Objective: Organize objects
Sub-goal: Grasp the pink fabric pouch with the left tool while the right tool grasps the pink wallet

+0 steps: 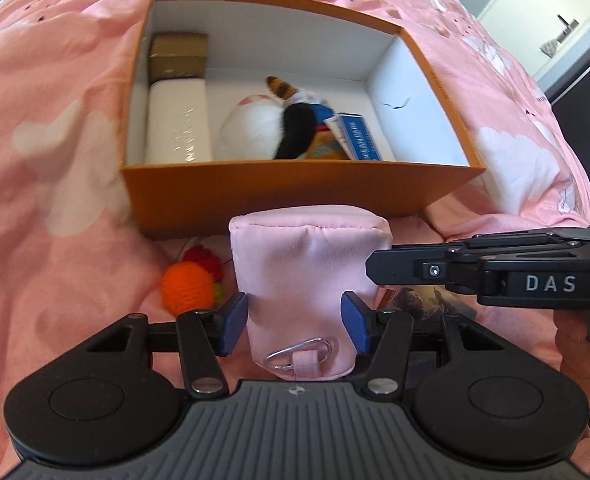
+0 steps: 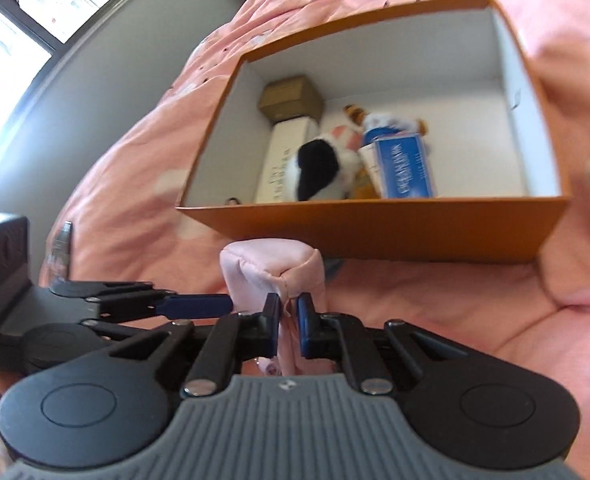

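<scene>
**Kid:** Pink pouch (image 1: 309,280) first! The left gripper (image 1: 295,322) hugs its sides, and the right gripper (image 2: 287,330) pinches its corner seam tight.

**Helper:** Good. I think both should lift together, so it stays level.

**Kid:** Then over the orange box (image 1: 287,196) wall?

**Helper:** Yes, into the bare spot beside the blue carton (image 1: 361,138).

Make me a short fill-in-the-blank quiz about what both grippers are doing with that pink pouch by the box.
1. Both grippers hold the ____ pouch.
2. The right gripper pinches the pouch's ____.
3. The pouch is ____ the orange box, not inside.
4. Left of the pouch lies a crocheted ____ toy.

Missing words: pink; seam; outside; orange
</scene>
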